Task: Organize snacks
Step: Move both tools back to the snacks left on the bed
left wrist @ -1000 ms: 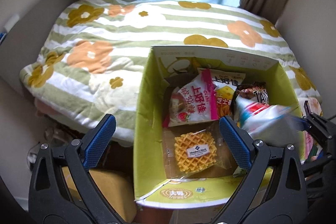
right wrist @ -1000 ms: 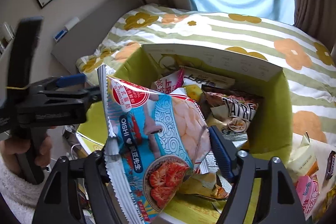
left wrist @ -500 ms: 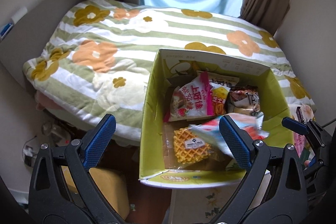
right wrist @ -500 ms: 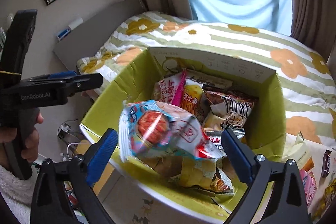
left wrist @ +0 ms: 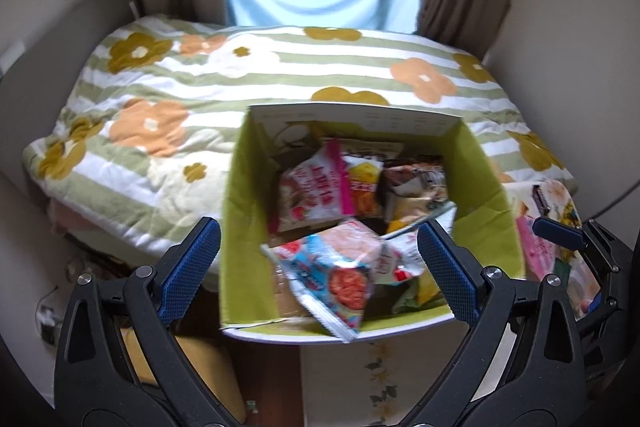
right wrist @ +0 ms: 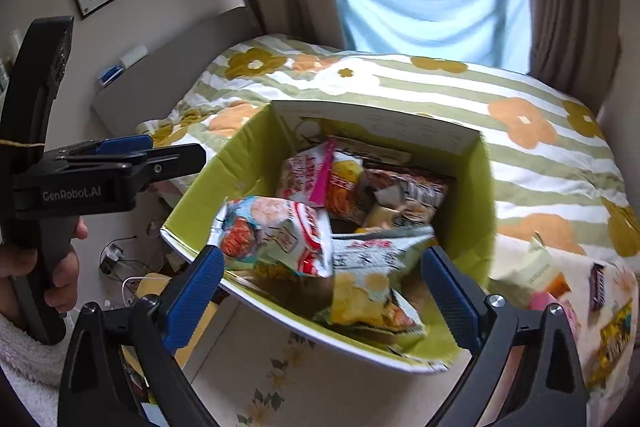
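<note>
A green cardboard box (left wrist: 248,211) (right wrist: 472,211) sits at the foot of the bed, full of snack bags. A blue shrimp-chip bag (left wrist: 336,267) (right wrist: 276,235) lies loose on top of the pile at the box's near side, with nothing touching it. Behind it are a pink bag (left wrist: 316,191) (right wrist: 304,179) and darker packets. My right gripper (right wrist: 322,271) hovers above the box's near rim, open, with nothing between its pads. My left gripper (left wrist: 316,259) also stands open over the near rim and holds nothing. In the right wrist view the left gripper (right wrist: 120,155) shows at the left.
More loose snacks (left wrist: 552,211) (right wrist: 600,307) lie on the bed to the right of the box. The flowered quilt (left wrist: 280,67) stretches behind it to the curtained window. A person's hand (right wrist: 60,279) holds the left gripper's handle. Cables and a plug (right wrist: 116,255) lie on the floor at the left.
My right gripper opened and let go of the shrimp-chip bag, which dropped into the box's near side. Both grippers have drawn back and upward from the box.
</note>
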